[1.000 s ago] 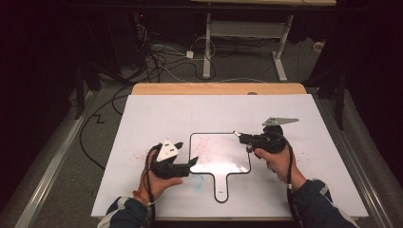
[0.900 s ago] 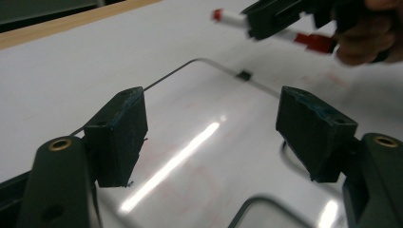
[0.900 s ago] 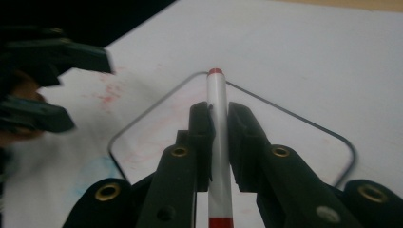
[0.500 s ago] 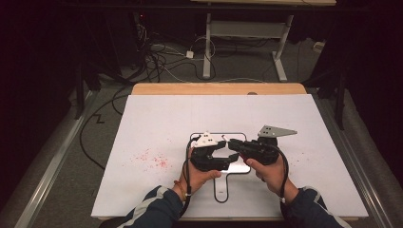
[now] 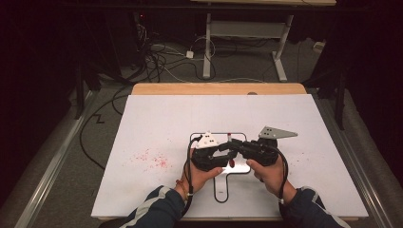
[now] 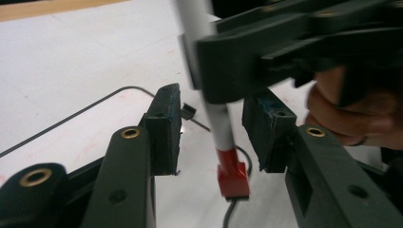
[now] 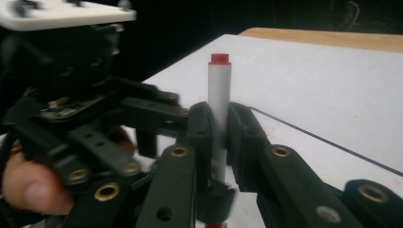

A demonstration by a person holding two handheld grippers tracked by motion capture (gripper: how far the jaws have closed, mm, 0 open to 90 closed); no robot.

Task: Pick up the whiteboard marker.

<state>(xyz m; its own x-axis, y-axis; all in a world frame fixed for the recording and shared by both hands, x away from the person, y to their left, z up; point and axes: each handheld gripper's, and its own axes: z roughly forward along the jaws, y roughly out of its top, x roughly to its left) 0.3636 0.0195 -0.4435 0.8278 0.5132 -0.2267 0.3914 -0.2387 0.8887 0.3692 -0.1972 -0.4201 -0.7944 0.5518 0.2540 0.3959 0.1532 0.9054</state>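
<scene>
Nearest the camera in the high view, two dark sleeves with pale stripes are seen coming in from the bottom edge, each hand wrapped around a black gripper. The left gripper (image 5: 227, 153) and the right gripper (image 5: 236, 148) are brought nose to nose over a small whiteboard (image 5: 240, 167) with a black border and a short handle pointing back toward the person.

A marker (image 7: 219, 111) with a white barrel and red ends is held upright in the right gripper, whose jaws are closed tight on the barrel (the pads are seen pressed against both sides in the right gripper view). In the left gripper view the left gripper's jaws stand apart, with the marker's lower red end (image 6: 233, 178) hanging between them and touching neither pad. That end hangs close over the board; whether it touches cannot be told.

The whiteboard lies on a large white sheet (image 5: 157, 123) that covers most of the table. A scatter of red specks (image 5: 153, 159) is seen on the sheet to the left of the left hand. Beyond the sheet a strip of the wooden tabletop (image 5: 190, 89) is left bare.

Farther back, grey floor is seen with a tangle of cables (image 5: 161, 59) and the white legs of another table (image 5: 242, 35). The room beyond is dark.
</scene>
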